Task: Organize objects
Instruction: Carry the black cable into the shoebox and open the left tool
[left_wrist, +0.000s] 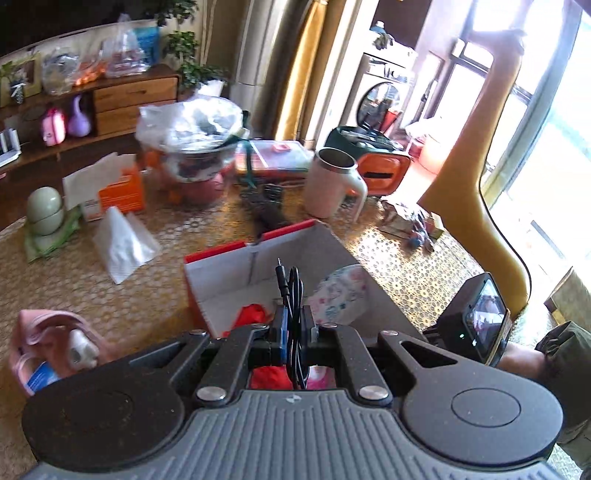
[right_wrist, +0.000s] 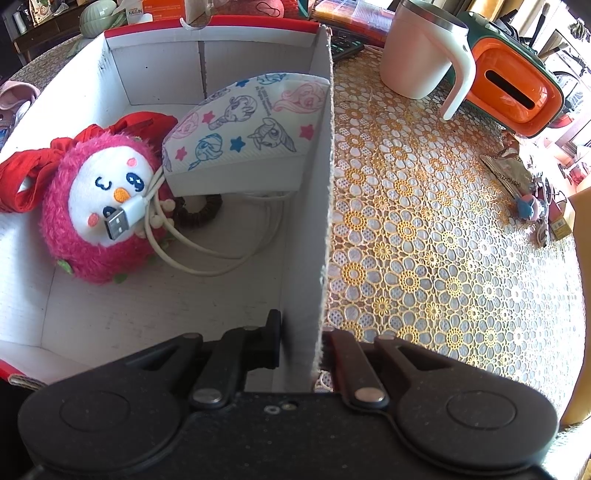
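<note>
A white cardboard box with a red rim (left_wrist: 236, 266) stands on the lace-covered table. My left gripper (left_wrist: 293, 317) hovers above its near side, shut on a coiled black cable (left_wrist: 291, 288) whose plug sticks up between the fingers. My right gripper (right_wrist: 301, 332) is shut on the box's right wall (right_wrist: 321, 184), one finger inside and one outside. In the box lie a pink plush toy (right_wrist: 99, 206), a red cloth (right_wrist: 26, 173), a cartoon-print face mask (right_wrist: 243, 125), a white USB cable (right_wrist: 207, 254) and a dark hair tie (right_wrist: 199, 214).
Right of the box stand a cream mug with a handle (right_wrist: 417, 48) and an orange and green case (right_wrist: 517, 88). A tissue pack (left_wrist: 122, 243), an orange carton (left_wrist: 122, 192) and a pink item (left_wrist: 55, 343) lie to the left. Small clutter (right_wrist: 524, 195) sits near the table's right edge.
</note>
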